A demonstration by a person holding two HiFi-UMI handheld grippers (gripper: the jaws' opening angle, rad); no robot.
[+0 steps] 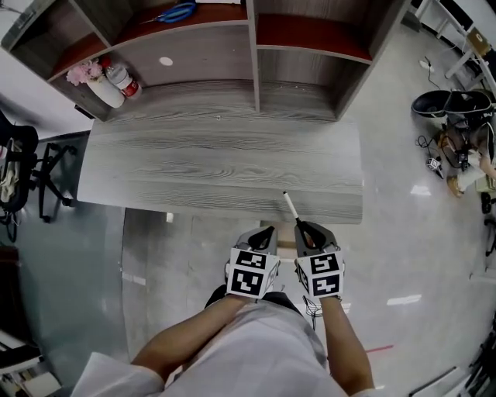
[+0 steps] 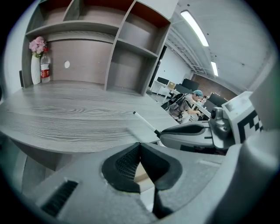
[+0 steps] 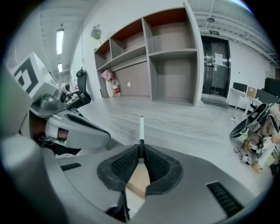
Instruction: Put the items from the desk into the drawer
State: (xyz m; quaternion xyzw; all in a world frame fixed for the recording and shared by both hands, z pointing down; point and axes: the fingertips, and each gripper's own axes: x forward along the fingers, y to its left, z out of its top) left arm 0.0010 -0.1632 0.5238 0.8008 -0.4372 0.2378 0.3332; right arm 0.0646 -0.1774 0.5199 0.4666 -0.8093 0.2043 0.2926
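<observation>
A white pen (image 1: 290, 207) with a black end sticks out over the front edge of the grey wooden desk (image 1: 194, 163). My right gripper (image 1: 301, 227) is shut on the pen's black end, and in the right gripper view the pen (image 3: 141, 128) points straight ahead from the closed jaws (image 3: 141, 152). Just to its left, my left gripper (image 1: 267, 232) is shut with nothing in it; its pads meet in the left gripper view (image 2: 140, 146). A tan wooden piece (image 1: 287, 246) shows below and between the grippers; I cannot tell whether it is the drawer.
A white vase of pink flowers (image 1: 99, 87) and a bottle (image 1: 124, 81) stand at the desk's back left. Blue scissors (image 1: 177, 12) lie on the shelf above. An office chair (image 1: 22, 174) is left of the desk; cables and gear (image 1: 457, 116) sit on the floor at right.
</observation>
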